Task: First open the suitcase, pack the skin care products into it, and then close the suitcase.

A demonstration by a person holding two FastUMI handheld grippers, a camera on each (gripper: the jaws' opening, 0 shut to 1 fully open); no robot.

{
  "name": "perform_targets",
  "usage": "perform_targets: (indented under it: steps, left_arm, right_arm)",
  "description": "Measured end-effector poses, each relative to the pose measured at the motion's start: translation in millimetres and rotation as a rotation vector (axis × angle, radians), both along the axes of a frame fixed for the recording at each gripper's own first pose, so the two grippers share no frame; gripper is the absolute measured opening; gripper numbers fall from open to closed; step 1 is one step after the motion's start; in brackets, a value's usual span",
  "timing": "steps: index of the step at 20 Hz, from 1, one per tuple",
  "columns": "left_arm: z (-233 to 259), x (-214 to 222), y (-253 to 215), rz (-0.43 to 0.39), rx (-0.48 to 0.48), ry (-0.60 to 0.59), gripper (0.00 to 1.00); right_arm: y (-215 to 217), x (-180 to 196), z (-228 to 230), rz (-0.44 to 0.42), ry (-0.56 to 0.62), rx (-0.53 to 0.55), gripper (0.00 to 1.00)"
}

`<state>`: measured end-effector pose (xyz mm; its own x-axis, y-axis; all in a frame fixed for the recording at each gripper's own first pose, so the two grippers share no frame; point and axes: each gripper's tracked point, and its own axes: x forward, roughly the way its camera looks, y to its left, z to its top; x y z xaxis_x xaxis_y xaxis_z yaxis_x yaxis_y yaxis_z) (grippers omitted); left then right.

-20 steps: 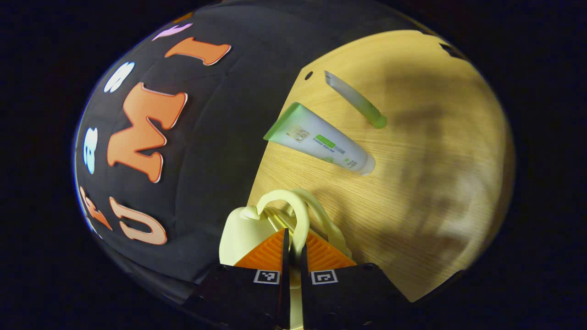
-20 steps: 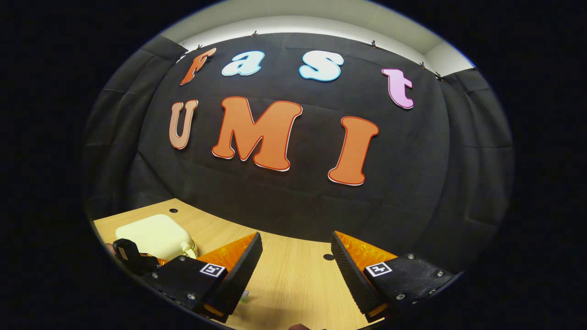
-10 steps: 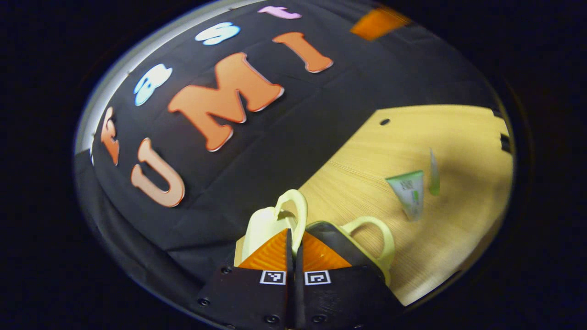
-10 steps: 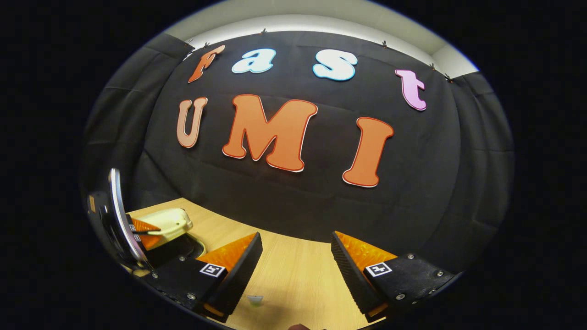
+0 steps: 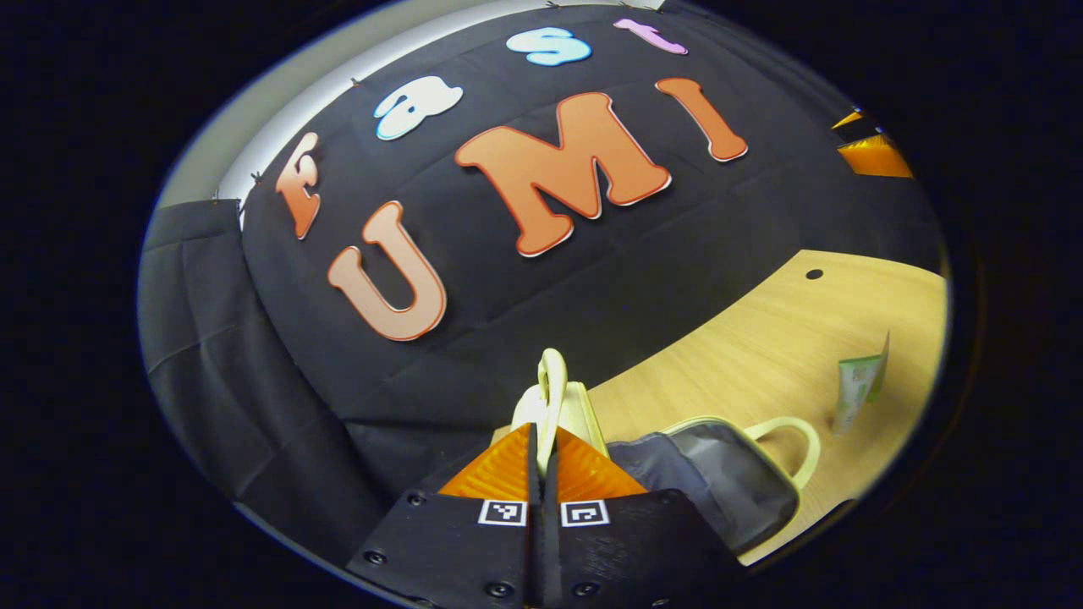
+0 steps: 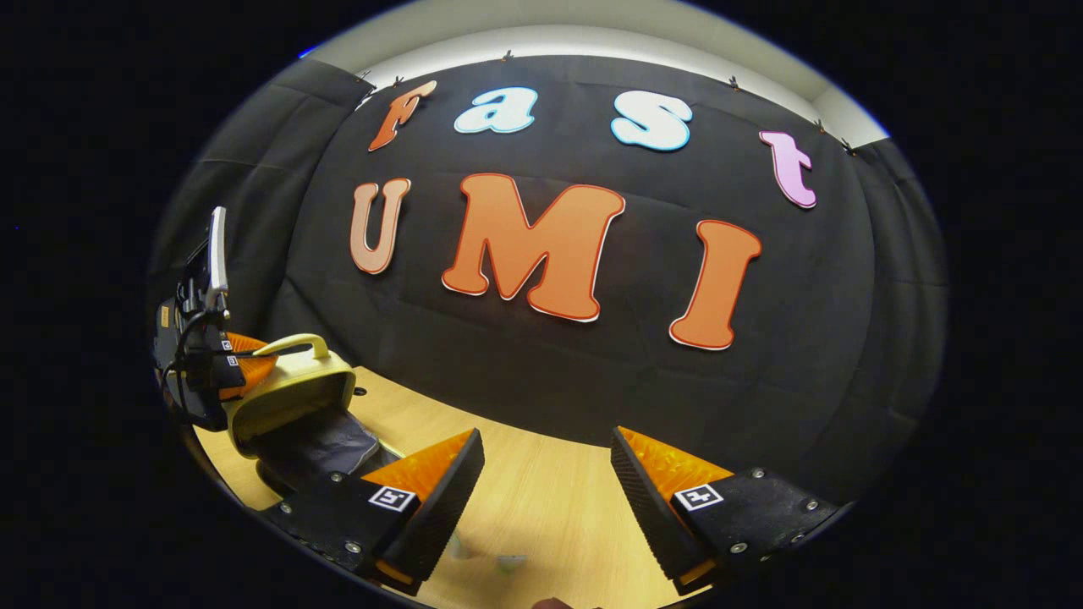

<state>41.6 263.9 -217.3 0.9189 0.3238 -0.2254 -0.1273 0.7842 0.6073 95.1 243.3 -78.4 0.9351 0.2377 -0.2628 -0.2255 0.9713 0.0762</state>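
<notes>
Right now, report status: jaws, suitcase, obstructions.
Left gripper shut on lid handle, suitcase lid raised. Right gripper open, holding nothing. Tubes on the table, unpacked.

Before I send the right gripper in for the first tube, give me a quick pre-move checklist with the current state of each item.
1. Left gripper gripping the lid handle: ok, both fingers closed on it.
2. Suitcase open: ok, lid raised, dark lining exposed.
3. Lid open far enough to stay up unaided: cannot tell; hold it for now.
4. Right gripper ready to pick: ok, jaws wide apart, nothing between them, above the table.
5. Skin care tube located: ok, lying on the table beyond the suitcase's other handle, not packed yet.
6. Second tube: cannot tell; just a thin green edge behind the first.
</notes>
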Motion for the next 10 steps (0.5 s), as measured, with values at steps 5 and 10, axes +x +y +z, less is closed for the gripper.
perform_targets:
  steps: [5, 10]
  left_arm:
    - [2.3, -9.4, 27.2, 0.094, -0.024, -0.043, 0.01]
    - [-4.3, -9.8, 42.0, 0.155, -0.123, -0.062, 0.00]
  right_arm:
    - [26.0, -0.1, 1.6, 0.014, 0.023, 0.005, 0.95]
    - [55.5, 1.4, 1.4, 0.010, 0.043, 0.007, 0.95]
